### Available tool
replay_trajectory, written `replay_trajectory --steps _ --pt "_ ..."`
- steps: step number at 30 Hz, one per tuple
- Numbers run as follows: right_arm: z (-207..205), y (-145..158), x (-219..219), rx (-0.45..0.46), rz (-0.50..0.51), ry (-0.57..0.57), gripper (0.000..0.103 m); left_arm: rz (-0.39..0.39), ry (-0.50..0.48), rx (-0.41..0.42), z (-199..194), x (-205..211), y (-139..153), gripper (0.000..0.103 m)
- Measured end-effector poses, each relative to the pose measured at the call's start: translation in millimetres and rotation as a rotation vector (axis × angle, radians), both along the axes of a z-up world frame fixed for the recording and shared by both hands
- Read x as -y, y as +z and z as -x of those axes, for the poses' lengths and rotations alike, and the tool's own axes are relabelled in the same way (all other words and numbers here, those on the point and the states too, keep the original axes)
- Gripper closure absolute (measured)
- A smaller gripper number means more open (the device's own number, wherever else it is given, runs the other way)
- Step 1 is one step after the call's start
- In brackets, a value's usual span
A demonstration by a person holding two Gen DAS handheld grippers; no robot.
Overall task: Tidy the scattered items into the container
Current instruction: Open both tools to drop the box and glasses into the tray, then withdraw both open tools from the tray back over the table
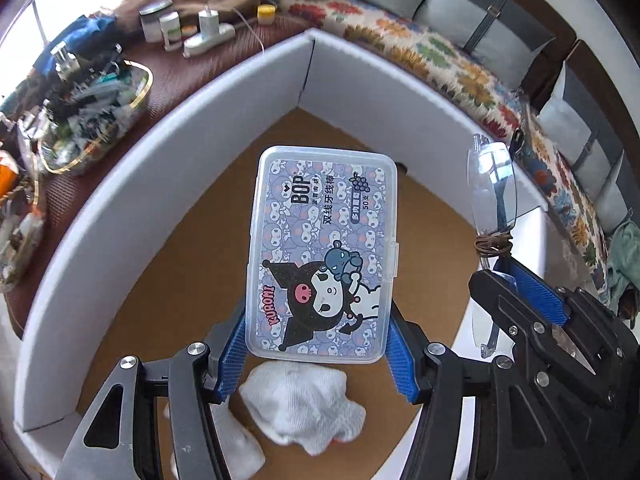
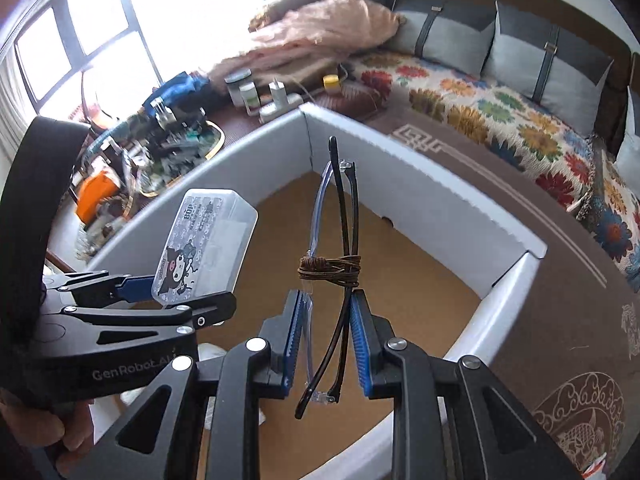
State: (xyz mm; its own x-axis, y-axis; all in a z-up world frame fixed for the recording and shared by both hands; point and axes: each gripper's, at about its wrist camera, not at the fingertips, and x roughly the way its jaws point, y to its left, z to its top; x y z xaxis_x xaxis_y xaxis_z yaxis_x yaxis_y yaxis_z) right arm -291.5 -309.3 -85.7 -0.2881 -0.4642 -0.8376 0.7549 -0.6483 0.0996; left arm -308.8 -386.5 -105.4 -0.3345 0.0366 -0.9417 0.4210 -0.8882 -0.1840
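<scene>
My left gripper point(image 1: 316, 344) is shut on a clear plastic floss-pick case point(image 1: 322, 248) with a cartoon print, held over the inside of the white cardboard box point(image 1: 224, 92) with its brown floor. In the right wrist view the same case point(image 2: 206, 248) and the left gripper point(image 2: 160, 286) show at the left. My right gripper point(image 2: 326, 340) is shut on folded glasses point(image 2: 340, 240) tied with a brown cord, also above the box point(image 2: 420, 188). From the left wrist view the glasses point(image 1: 494, 188) and right gripper point(image 1: 516, 284) are at the right. A white sock point(image 1: 304, 404) lies on the box floor.
A glass tray of small items point(image 1: 92, 120), jars and a power strip point(image 1: 208, 38) sit on the brown surface beyond the box. A flowered blanket point(image 2: 500, 112), grey cushions point(image 2: 552, 68) and a pink cloth point(image 2: 320, 28) lie behind. A hand point(image 2: 40, 428) holds the left gripper.
</scene>
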Motion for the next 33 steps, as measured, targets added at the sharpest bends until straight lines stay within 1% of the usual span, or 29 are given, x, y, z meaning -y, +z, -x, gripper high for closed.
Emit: replay_trajectory --steps 2,4,6,7,8,10,12,15,19,21,24,27,30,33 --pt "9 -13 1 0.038 -0.007 -0.013 0.077 -0.012 -0.015 0.021 7 1 -13 0.043" --pt "19 -25 1 0.085 -0.015 -0.028 0.077 -0.027 -0.006 0.031 11 5 -21 0.043" --pt "23 -31 0 0.089 -0.037 -0.048 0.064 -0.044 0.038 0.049 12 13 -29 0.043" --pt "24 -33 -1 0.082 -0.045 -0.059 0.054 -0.055 0.057 0.063 12 16 -32 0.042" --pt "25 -34 -1 0.083 -0.051 -0.069 0.051 -0.071 0.064 0.086 11 19 -36 0.04" --pt "28 -35 -5 0.097 -0.056 -0.09 0.05 -0.096 0.059 0.119 10 20 -43 0.041" --pt "28 -34 -9 0.107 -0.041 -0.1 0.05 -0.088 0.042 0.152 9 19 -46 0.04" --pt "21 -21 -14 0.085 0.015 -0.098 0.05 -0.082 0.058 0.151 3 24 -42 0.04" --pt "8 5 -34 0.084 0.141 -0.136 0.05 -0.051 0.099 0.119 -13 28 -22 0.04" --pt "-3 17 -50 0.082 0.186 -0.16 0.05 -0.023 0.082 0.085 -26 19 -3 0.04" --pt "-24 32 -84 0.074 0.25 -0.196 0.05 -0.001 0.033 0.016 -46 -2 28 0.04" --pt "-49 39 -124 0.081 0.287 -0.234 0.05 0.007 -0.041 -0.043 -77 -42 60 0.04" --pt "-76 39 -169 0.083 0.305 -0.274 0.05 -0.003 -0.14 -0.098 -110 -96 85 0.04" --pt "-109 35 -229 0.084 0.327 -0.335 0.05 -0.022 -0.25 -0.14 -142 -160 98 0.04"
